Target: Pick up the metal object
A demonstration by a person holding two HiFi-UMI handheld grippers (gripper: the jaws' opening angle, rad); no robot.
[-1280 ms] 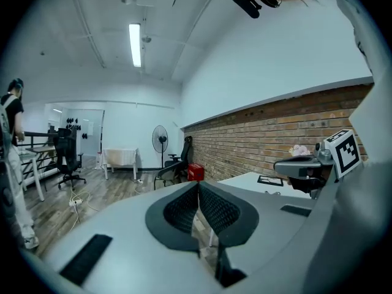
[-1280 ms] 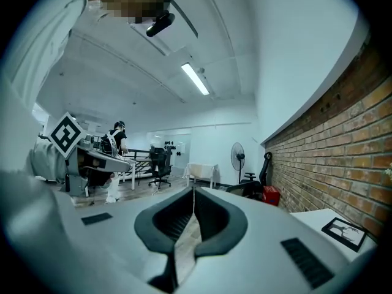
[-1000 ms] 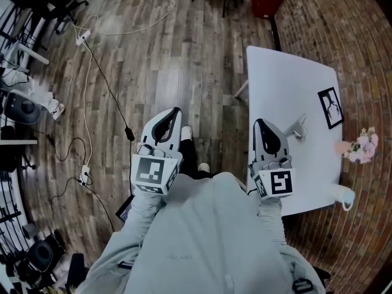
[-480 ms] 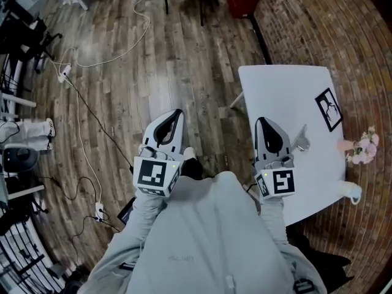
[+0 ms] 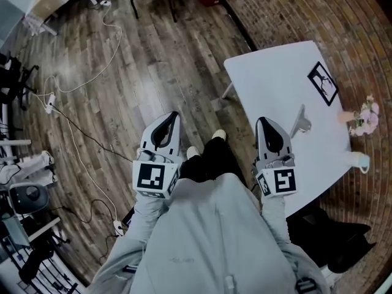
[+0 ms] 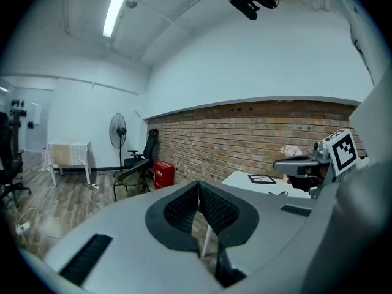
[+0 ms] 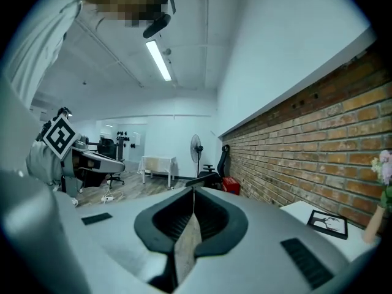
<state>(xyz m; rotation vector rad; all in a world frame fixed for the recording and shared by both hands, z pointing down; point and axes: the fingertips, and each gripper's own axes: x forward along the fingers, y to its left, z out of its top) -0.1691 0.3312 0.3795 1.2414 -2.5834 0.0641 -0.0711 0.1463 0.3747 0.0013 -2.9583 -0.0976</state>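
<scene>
Left gripper (image 5: 174,116): held over the wooden floor (image 5: 153,60), clear of the table; its jaws (image 6: 198,186) are clenched together with nothing between them.
Right gripper (image 5: 263,122): held above the near edge of the white table (image 5: 275,81); in its own view the jaws (image 7: 193,192) are seen closed tip to tip, and nothing is grasped.
Metal object (image 5: 301,121): a bent metal piece lying on the table top, just to the right of the right gripper's tip and apart from it; it is touched by neither gripper.
Table edges: the near corner is seen toward the upper left of the table, with a white leg (image 5: 228,92) below it; the far side is set against the brick wall (image 5: 343,23).
Picture frame (image 5: 322,82): laid flat near the table's far edge, well apart from the metal object.
Pink flowers (image 5: 366,114): placed at the far edge, by the brick.
White cup (image 5: 360,160): placed at the table's outer corner.
Open room: a wide stretch of bare floor is left ahead of the left gripper.
Cables (image 5: 79,133): trailed across the floor to the left, well apart from both grippers.
Black bag (image 5: 334,234): seen on the floor beside the table's near end.
</scene>
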